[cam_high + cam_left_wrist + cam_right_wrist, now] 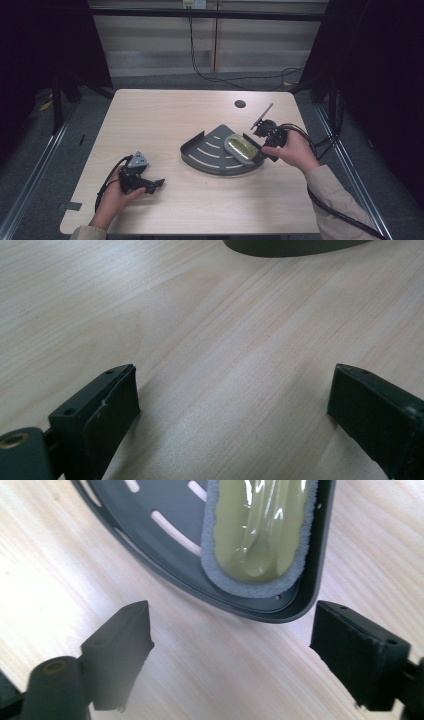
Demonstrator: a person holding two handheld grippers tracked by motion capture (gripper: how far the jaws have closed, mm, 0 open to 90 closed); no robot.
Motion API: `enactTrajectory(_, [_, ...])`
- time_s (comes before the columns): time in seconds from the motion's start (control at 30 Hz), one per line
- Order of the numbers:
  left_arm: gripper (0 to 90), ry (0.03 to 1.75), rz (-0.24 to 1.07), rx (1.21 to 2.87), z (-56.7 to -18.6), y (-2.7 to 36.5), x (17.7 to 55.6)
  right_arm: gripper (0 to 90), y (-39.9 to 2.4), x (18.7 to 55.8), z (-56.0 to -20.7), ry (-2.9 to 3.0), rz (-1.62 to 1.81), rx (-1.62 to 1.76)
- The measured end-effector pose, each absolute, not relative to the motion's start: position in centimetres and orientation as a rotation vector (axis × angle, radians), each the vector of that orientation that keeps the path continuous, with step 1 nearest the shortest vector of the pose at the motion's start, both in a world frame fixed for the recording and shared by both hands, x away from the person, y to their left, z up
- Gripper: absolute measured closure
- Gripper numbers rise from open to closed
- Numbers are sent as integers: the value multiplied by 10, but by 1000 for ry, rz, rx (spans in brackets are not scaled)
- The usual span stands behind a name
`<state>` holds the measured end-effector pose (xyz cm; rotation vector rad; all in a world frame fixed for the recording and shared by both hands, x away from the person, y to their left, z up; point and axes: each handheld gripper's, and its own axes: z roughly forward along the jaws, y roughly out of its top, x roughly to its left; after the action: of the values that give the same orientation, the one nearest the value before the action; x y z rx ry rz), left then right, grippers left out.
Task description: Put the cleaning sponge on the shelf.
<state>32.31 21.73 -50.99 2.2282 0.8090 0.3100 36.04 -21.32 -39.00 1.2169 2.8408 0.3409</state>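
Because the sponge [257,527] already lay in the grey tray [200,152], against its right corner, the right tongs [230,650] hung released just off that corner, grasping nothing. Well left of the tray, the left tongs [232,412] rested on the desk [160,115], spread wide and empty. Only a small dark hole [240,104] lay beyond the tray; nothing stood in the way.

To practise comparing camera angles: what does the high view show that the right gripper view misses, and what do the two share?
High view alone: the left gripper resting open on the table, both hands, the cable hole, and the whole quarter-round shelf tray. Right gripper view alone: the sponge's grey fuzzy edge and glossy wrap, and the right gripper with jaws apart and nothing between them, at the tray's corner. Shared: tray, yellow-green sponge, wooden tabletop.
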Motion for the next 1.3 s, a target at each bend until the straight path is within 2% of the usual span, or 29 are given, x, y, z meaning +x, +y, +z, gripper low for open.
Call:
enactTrajectory(0.83, [56, 808, 308, 2228, -510, 218, 323, 150, -227, 333, -398, 2862, 368, 1168])
enactTrajectory(1.3, [56, 808, 307, 2228, -510, 218, 323, 150, -253, 320, -414, 2843, 397, 1213])
